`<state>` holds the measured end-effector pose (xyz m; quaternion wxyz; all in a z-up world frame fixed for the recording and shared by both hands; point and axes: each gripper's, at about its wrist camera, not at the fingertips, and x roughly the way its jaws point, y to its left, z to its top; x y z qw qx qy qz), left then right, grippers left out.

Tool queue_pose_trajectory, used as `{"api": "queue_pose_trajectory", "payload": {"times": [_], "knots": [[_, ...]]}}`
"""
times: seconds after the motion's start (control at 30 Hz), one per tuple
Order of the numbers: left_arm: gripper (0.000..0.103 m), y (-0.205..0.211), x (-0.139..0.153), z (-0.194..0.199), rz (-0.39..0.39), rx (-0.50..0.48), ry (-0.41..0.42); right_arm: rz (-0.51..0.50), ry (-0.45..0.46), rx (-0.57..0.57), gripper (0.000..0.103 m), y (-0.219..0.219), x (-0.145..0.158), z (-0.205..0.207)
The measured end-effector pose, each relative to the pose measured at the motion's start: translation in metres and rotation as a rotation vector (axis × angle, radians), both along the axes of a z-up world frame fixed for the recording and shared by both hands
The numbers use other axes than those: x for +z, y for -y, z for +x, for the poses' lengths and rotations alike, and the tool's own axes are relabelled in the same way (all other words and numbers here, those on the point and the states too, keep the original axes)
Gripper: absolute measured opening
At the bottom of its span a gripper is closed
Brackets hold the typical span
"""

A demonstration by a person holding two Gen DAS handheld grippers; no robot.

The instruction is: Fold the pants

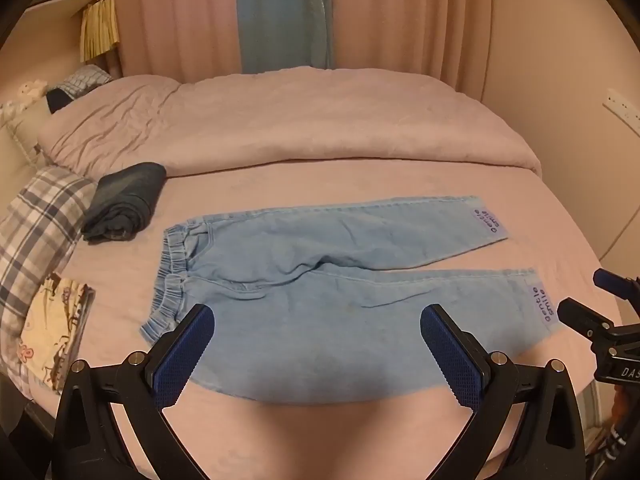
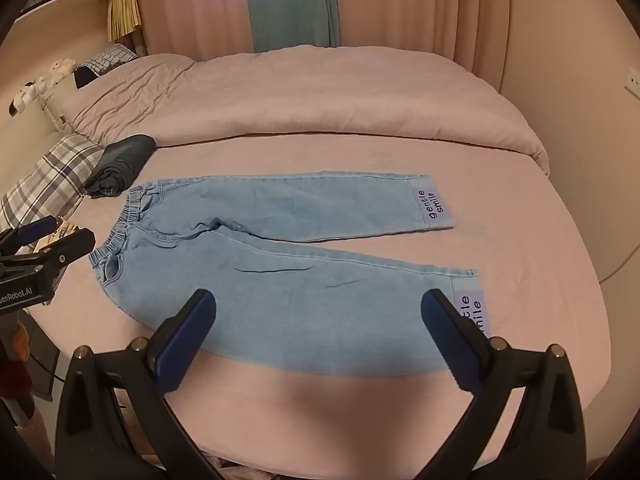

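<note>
Light blue denim pants lie flat and spread on the pink bed sheet, elastic waistband to the left, both legs running right, each cuff with a purple "gentle smile" label. My left gripper hovers above the near leg close to the waistband, jaws wide open, nothing between them. My right gripper hangs over the near leg toward its cuff, also wide open and empty. Each gripper shows at the edge of the other's view.
A folded dark denim garment lies left of the waistband. Plaid pillows and a printed cloth sit at the left edge. A rumpled pink duvet covers the far half of the bed, with curtains behind.
</note>
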<state>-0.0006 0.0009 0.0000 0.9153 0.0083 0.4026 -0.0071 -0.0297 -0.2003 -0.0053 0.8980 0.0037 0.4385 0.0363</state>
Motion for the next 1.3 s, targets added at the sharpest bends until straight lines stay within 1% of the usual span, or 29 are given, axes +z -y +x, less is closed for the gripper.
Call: {"api": "queue_pose_trajectory", "payload": {"times": [0.1,0.13,0.27,0.33,0.5,0.53,1.3], "knots": [[0.103,-0.0014,0.0,-0.0007,-0.013,0.003,-0.006,-0.004,-0.008,0.0,0.103,0.0008,0.0013,0.0004],[0.103,0.0053,-0.0004,0.0015,-0.015,0.001,-0.008,-0.004,-0.007,0.001,0.103,0.0008,0.002,0.0003],[0.103,0.0047,-0.0038,-0.0005,-0.011,0.005,-0.011,-0.005,-0.003,0.001,0.103,0.0012,0.004,-0.0002],[0.103,-0.0027,-0.0049,-0.0035,-0.021,-0.002,-0.009,-0.005,0.001,0.002,0.103,0.0,0.0067,-0.0017],[0.103,-0.0044,-0.0045,-0.0044,-0.023,-0.004,-0.01,-0.006,0.004,0.006,0.103,-0.007,0.0056,-0.0042],[0.103,-0.0042,-0.0044,-0.0043,-0.023,-0.003,-0.009,0.0,-0.001,0.006,0.103,0.0004,0.0071,-0.0011],[0.103,-0.0021,-0.0067,-0.0056,-0.024,-0.013,-0.016,0.005,-0.007,0.0,0.103,-0.0001,0.0052,-0.0015]]}}
